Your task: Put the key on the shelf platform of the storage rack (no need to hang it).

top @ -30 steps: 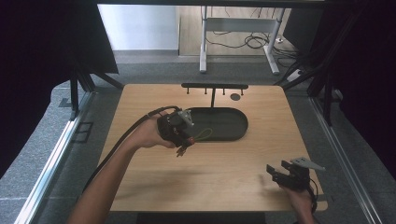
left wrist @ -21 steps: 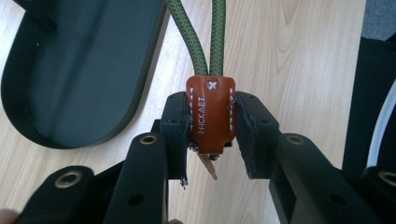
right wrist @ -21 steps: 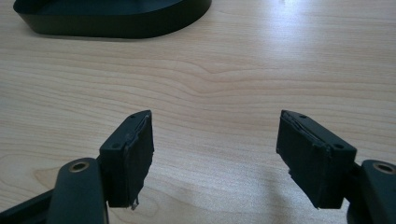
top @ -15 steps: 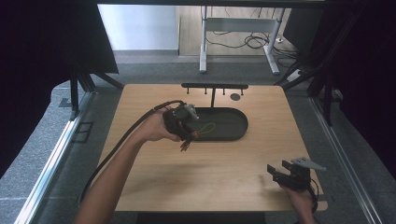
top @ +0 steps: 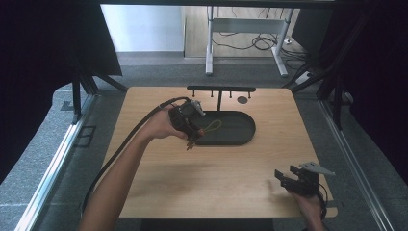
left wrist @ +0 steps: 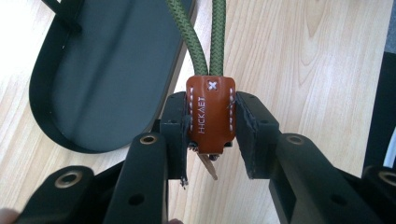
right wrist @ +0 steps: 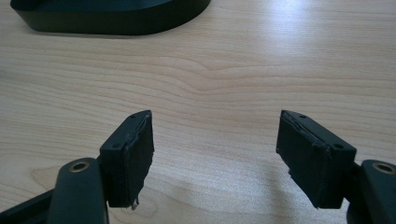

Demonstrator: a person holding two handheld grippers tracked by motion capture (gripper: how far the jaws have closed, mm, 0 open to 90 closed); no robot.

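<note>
Left tongs (left wrist: 212, 140) clamp a brown leather tab (left wrist: 211, 114), one black pad pressing each side of it. White stitching runs down both edges of the tab, with a small stitched cross at its top and pale lettering along one side. Two strands of green cord (left wrist: 205, 37) rise from the tab's top and run up out of the left gripper view. A thin pale sliver pokes out below the tab, too small to make out.

From the high view, the left tongs (top: 190, 139) sit over the left end of the dark oval tray (top: 240, 130), near the middle of the wooden table (top: 216, 183). The cord (top: 213, 126) forms a small loop that lies in the tray, just right of the hand (top: 163, 126). Behind the tray stands a low black rack (top: 220, 89), with a small dark disc (top: 242, 99) on the table beside it.

Right tongs (top: 291, 182) rest near the table's front right corner, well apart from the tray. In the right gripper view these tongs (right wrist: 215, 149) stand wide apart with bare wood between them, and the tray (right wrist: 112, 18) lies far ahead.
</note>
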